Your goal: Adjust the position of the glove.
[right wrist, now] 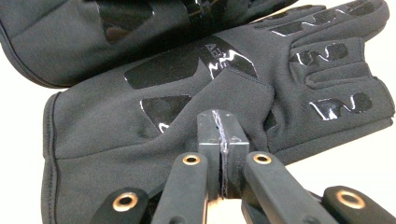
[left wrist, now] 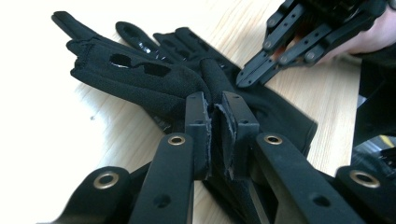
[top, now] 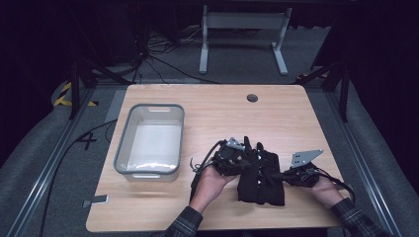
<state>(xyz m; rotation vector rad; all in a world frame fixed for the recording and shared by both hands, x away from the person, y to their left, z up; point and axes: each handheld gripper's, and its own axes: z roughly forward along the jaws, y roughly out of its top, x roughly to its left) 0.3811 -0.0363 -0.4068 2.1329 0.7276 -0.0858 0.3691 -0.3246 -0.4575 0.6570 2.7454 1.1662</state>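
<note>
I had both grippers on the pair of black gloves (top: 261,178) lying near the front edge of the table (top: 276,113), right of its middle, well clear of the grey tub (top: 149,139) toward the left edge. The gloves' long axis ran front to back, cuffs toward me and fingers pointing at the far edge. My left gripper (left wrist: 217,123) came at them from the left and was clamped on a raised fold of the upper glove (left wrist: 135,74), the cloth pinched between its jaws. My right gripper (right wrist: 222,140) came in from the right with its jaws together; whether they nipped a bit of the lower glove (right wrist: 187,116) near the cuff or only pressed against it I could not tell. The left was the nearer to the fold that any peeling move would turn on, so I judged it would lead while the right pinned. The high view gave me the layout on the table but merged the gloves into one dark mass; the left gripper view showed the lifted fold and the right gripper's tips (left wrist: 247,77) resting close by, and the right gripper view showed the glossy grip patches on the palm.
</note>
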